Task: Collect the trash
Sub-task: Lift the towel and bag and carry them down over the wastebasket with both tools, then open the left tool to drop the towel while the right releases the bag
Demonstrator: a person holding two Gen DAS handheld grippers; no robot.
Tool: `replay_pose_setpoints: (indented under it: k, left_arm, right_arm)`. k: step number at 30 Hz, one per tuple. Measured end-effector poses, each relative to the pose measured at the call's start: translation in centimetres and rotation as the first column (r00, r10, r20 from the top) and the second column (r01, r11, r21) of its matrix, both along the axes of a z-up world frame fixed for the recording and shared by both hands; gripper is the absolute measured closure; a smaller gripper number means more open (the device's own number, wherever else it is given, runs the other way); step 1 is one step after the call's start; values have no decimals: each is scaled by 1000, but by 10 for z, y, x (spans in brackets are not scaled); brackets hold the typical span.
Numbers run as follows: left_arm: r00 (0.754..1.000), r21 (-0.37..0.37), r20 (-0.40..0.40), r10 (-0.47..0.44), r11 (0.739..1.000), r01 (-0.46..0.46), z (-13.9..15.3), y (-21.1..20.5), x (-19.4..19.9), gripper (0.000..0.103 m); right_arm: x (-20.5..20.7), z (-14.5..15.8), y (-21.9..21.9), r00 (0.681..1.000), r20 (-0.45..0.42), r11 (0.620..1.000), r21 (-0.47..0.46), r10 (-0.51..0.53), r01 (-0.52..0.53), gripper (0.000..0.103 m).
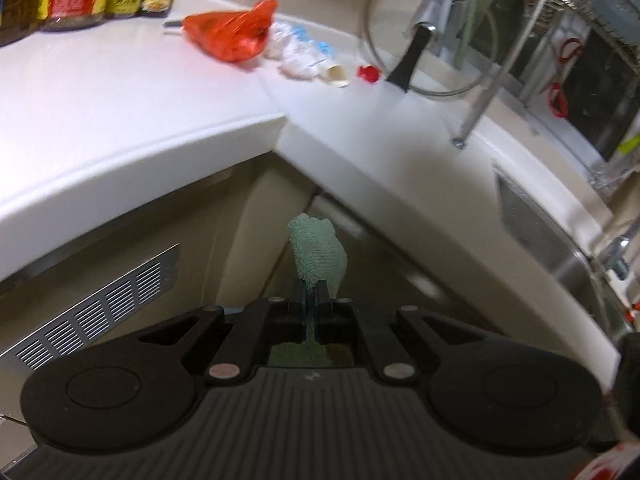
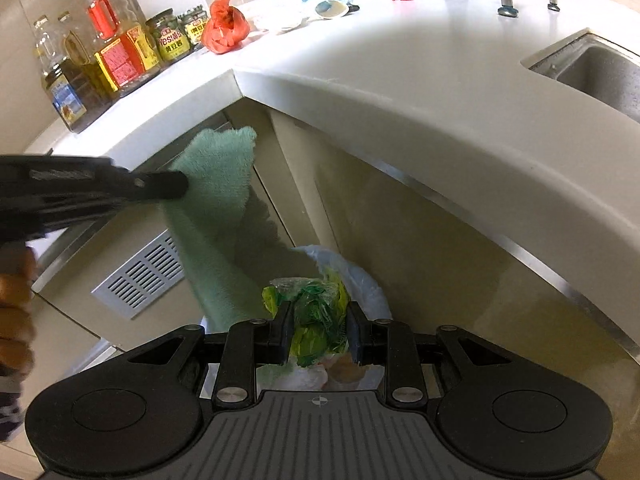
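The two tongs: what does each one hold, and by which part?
The left tongs pinch the green cloth near its upper end. The right tongs clamp the crumpled green and yellow plastic wrapper across its middle.

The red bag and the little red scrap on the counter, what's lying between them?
In the left wrist view, crumpled white and blue wrappers and a small cream cup lie between the red bag and the red scrap.

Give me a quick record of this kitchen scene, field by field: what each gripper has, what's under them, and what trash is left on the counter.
left gripper: shut on green cloth
right gripper: closed on green-and-yellow wrapper
below right gripper: bin with pale blue liner
on counter: red plastic bag, white-and-blue wrappers, small red scrap
also on counter: oil bottles and jars, glass lid
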State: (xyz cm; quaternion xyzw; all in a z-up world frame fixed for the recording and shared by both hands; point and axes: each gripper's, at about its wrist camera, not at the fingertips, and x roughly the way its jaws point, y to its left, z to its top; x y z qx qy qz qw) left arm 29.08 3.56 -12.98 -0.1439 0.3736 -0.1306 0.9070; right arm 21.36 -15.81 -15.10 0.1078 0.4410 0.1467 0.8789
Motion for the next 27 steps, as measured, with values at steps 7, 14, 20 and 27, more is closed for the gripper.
replay_pose_setpoints:
  k: [7, 14, 20, 27]
  left_arm:
    - [982, 10, -182, 60, 998, -59, -65, 7, -3, 101]
    - [953, 39, -294, 74, 997, -65, -105, 7, -11, 101]
    - [946, -3, -323, 6, 1000, -7, -124, -4, -7, 101]
    - [934, 45, -359, 5, 999, 12, -134, -13, -9, 97]
  right_arm:
    - [8, -19, 7, 1000, -19, 1000, -3, 8, -8, 75]
    - [16, -37, 10, 998, -57, 1000, -14, 16, -17, 75]
    - [23, -49, 13, 998, -65, 999, -39, 6, -8, 75]
    - [31, -64, 18, 997, -76, 998, -57, 1, -6, 75]
